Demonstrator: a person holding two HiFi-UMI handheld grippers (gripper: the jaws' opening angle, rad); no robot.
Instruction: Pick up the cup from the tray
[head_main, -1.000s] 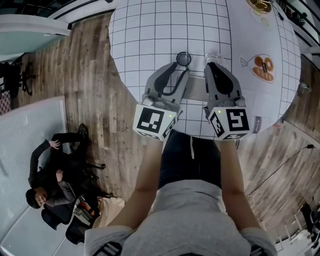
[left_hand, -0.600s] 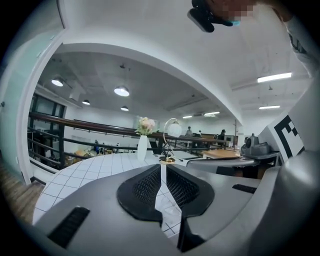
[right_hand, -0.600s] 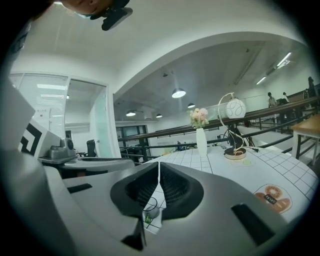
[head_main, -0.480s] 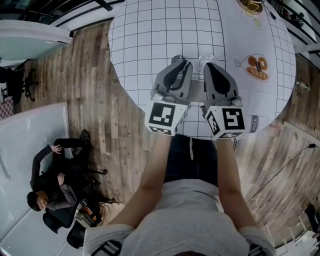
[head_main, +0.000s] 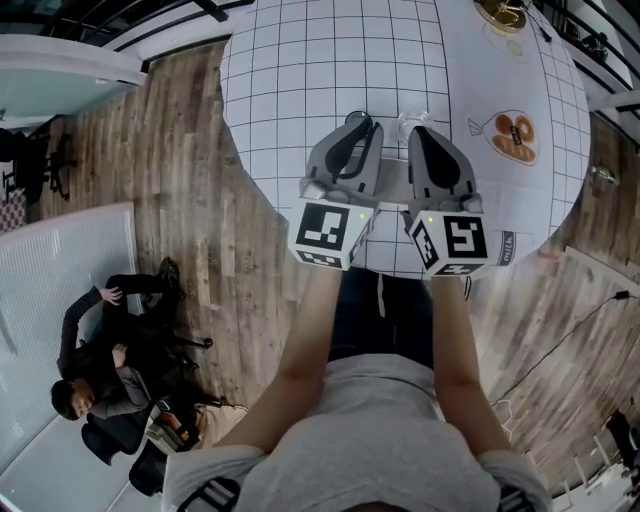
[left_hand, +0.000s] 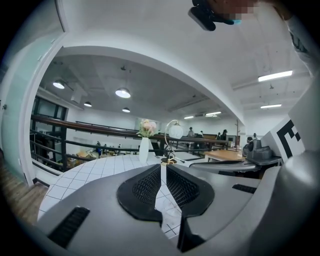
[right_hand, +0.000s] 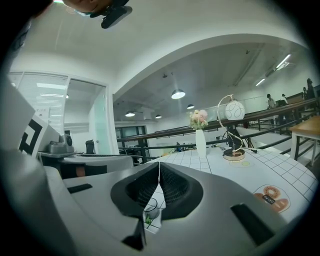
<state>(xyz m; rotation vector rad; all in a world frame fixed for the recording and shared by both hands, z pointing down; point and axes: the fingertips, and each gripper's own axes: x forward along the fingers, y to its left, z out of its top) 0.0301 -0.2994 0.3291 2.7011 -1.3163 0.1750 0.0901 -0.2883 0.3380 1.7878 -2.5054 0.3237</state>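
Both grippers hover side by side over the near edge of the round table with a white grid cloth (head_main: 330, 60). My left gripper (head_main: 365, 128) is shut after closing its jaws; in the left gripper view (left_hand: 162, 172) only a thin slit shows between the pads, with nothing in it. A dark round rim (head_main: 358, 117) peeks out at its tip; contact cannot be told. My right gripper (head_main: 417, 130) has also just closed, its pads meeting empty (right_hand: 159, 172). A small clear glass (head_main: 411, 119) stands at its tip and shows below the jaws (right_hand: 148, 216). I cannot make out a tray.
A white vase of flowers (right_hand: 200, 137) and a globe lamp on a gold base (right_hand: 233, 135) stand far across the table. A donut print (head_main: 517, 135) lies at the right. A person (head_main: 105, 345) sits on the wood floor at the left, below the table.
My left gripper has swung right, closer to the right gripper, and its fingers have come together. The dark round rim is now mostly covered by it. The right gripper has stayed put.
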